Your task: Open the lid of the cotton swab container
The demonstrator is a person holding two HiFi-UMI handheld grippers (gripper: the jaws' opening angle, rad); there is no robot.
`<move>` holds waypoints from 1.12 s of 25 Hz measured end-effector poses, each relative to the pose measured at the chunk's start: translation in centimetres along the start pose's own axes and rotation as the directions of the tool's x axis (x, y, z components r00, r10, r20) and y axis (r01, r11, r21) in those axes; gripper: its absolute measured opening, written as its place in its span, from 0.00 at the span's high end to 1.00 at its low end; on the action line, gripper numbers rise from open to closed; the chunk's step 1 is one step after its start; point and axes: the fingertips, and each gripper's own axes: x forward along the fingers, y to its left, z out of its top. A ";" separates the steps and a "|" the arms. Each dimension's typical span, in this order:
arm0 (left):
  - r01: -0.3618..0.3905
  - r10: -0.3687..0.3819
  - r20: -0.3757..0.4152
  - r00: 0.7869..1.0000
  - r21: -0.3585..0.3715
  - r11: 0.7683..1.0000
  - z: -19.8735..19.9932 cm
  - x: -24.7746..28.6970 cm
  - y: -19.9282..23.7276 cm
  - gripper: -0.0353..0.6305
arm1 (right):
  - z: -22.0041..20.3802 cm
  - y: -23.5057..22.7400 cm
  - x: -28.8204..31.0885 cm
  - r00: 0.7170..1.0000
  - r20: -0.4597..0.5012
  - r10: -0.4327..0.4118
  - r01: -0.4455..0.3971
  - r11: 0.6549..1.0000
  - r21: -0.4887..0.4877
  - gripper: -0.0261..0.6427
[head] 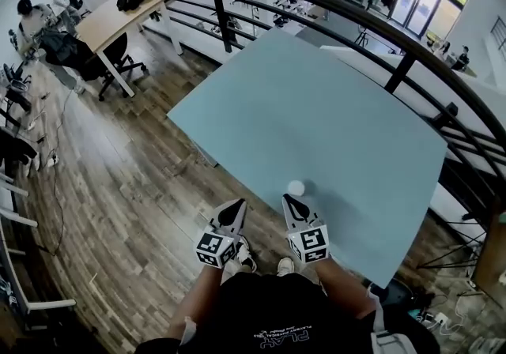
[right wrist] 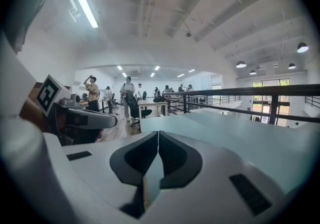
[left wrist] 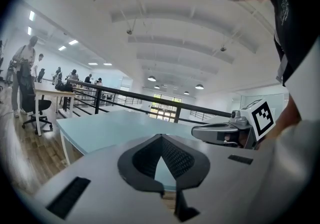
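Note:
The cotton swab container [head: 296, 187] is a small round white tub standing near the front edge of the pale blue table [head: 332, 123]. My right gripper [head: 291, 202] is shut and empty, its tip just short of the container on the near side. My left gripper [head: 237, 205] is also shut and empty, over the floor just off the table's front edge, to the left of the container. In the left gripper view the shut jaws [left wrist: 161, 138] face across the table, with the right gripper [left wrist: 220, 132] beside them. The right gripper view shows its shut jaws [right wrist: 158, 134] and the left gripper [right wrist: 82, 118]. Neither gripper view shows the container.
A black metal railing [head: 395, 68] runs behind and to the right of the table. Wooden floor [head: 118, 171] lies to the left, with desks, chairs and people [head: 35, 20] at the far left. The person's shoes [head: 245, 261] are under the grippers.

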 end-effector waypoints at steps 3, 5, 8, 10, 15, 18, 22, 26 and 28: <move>0.028 -0.028 -0.018 0.999 0.006 1.000 -0.3 0.7 0.6 0.93 | 0.4 -0.3 0.9 1.000 -0.005 -0.012 0.012 1.000 0.021 0.93; 0.044 -0.043 -0.019 0.999 0.005 0.999 -0.3 1.3 1.2 0.93 | 0.9 -0.7 1.5 1.000 -0.003 -0.028 0.028 0.999 0.020 0.93; 0.063 -0.063 -0.022 0.998 -0.010 0.998 0.1 2.0 2.1 0.93 | 1.3 -1.1 2.1 0.998 -0.006 -0.057 0.057 0.998 0.016 0.93; 0.080 -0.080 -0.022 0.997 -0.004 0.997 0.7 2.1 2.5 0.93 | 1.6 -1.1 2.4 0.997 -0.007 -0.079 0.079 0.997 0.012 0.93; 0.139 -0.139 -0.019 0.990 0.012 0.990 1.1 2.4 4.3 0.93 | 2.1 -0.9 3.7 0.990 0.003 -0.143 0.143 0.989 0.042 0.93; 0.182 -0.181 -0.023 0.983 0.027 0.983 1.3 2.8 5.2 0.93 | 3.1 -1.0 4.8 0.983 0.031 -0.181 0.178 0.982 0.067 0.93; 0.229 -0.229 -0.018 0.973 0.037 0.973 2.1 3.4 6.2 0.93 | 4.1 -1.0 5.5 0.973 0.044 -0.226 0.224 0.973 0.056 0.93; 0.254 -0.253 -0.026 0.967 0.047 0.966 2.7 3.8 6.6 0.93 | 3.7 -1.8 4.7 0.959 0.033 -0.283 0.280 0.958 0.068 0.93; 0.262 -0.261 -0.025 0.965 0.042 0.964 3.2 4.0 6.4 0.93 | 3.7 -2.7 4.2 0.953 0.028 -0.302 0.300 0.952 0.065 0.93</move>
